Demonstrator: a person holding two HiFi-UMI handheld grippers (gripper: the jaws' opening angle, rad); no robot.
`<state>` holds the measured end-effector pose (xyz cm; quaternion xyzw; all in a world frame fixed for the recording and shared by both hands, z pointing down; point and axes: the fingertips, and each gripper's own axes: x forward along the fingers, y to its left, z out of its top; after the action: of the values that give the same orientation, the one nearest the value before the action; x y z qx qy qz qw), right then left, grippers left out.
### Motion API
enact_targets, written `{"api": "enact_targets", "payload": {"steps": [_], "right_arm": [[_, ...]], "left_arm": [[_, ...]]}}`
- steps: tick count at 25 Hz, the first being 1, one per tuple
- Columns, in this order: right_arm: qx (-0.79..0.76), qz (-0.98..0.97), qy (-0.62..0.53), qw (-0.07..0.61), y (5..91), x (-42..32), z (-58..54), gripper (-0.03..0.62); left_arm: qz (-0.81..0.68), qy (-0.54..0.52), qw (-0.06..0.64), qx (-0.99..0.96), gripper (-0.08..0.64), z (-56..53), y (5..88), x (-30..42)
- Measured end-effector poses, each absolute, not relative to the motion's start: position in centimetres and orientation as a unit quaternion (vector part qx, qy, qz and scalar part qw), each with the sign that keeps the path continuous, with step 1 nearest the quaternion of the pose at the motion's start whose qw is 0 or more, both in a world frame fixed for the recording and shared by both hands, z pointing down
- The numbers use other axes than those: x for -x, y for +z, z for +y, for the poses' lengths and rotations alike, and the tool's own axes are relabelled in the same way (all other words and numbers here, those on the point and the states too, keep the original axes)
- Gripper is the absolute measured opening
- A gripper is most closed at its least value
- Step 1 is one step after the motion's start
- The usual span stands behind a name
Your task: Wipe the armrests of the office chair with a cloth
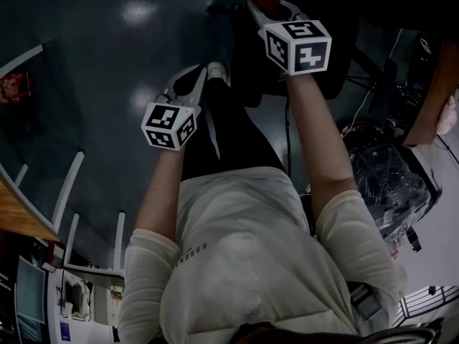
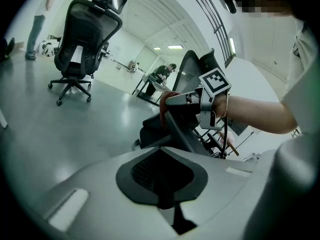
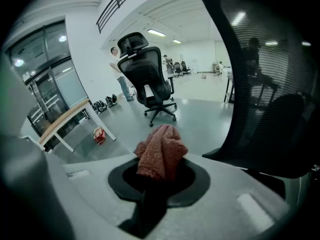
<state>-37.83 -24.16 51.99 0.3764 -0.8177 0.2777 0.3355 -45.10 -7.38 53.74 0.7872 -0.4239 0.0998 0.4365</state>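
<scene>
Right gripper view: clamps a bunched pink cloth (image 3: pixel 161 151) in the right gripper (image 3: pixel 157 179), jaws clenched on its lower end, upper folds standing free above the pads. Shows the mesh back of the chair (image 3: pixel 270 84) close at 3 o'clock, apart from the cloth there. Shows a second chair (image 3: pixel 146 81) on castors well off at 12 o'clock, a person (image 3: pixel 119 71) just beside it, a table (image 3: pixel 65 120) at 9 o'clock and a red bag (image 3: pixel 99 134) on the floor near a table leg. Left gripper view: finds the left gripper (image 2: pixel 161 184) with jaws pressed together, nothing between them. Catches the right gripper at 1 o'clock with the cloth at its tip, right by a dark slanted bar (image 2: pixel 176 126) of the chair; cannot tell whether touching. Head view: looks steeply down, with the left gripper at 10 o'clock over the glossy floor (image 1: pixel 107 56), just beside a white shoe (image 1: pixel 216 70). Places the right gripper at 1 o'clock over the dark chair, the cloth a red patch near the top edge.
</scene>
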Motion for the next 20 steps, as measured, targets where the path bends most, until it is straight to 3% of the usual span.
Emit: {"api": "enact_targets", "payload": {"steps": [10,20], "right_arm": [[-0.341,-0.852,0.254,0.307,50.6,41.6,-20.1,0.051],[-0.285,-0.866,0.235,0.339,50.9,44.1,-13.3,0.050]], "left_arm": [[-0.414,0.099,0.435,-0.793,0.015,-4.8,53.4,46.0],[-0.409,0.102,0.431,-0.798,0.015,-2.6,52.9,47.6]]}}
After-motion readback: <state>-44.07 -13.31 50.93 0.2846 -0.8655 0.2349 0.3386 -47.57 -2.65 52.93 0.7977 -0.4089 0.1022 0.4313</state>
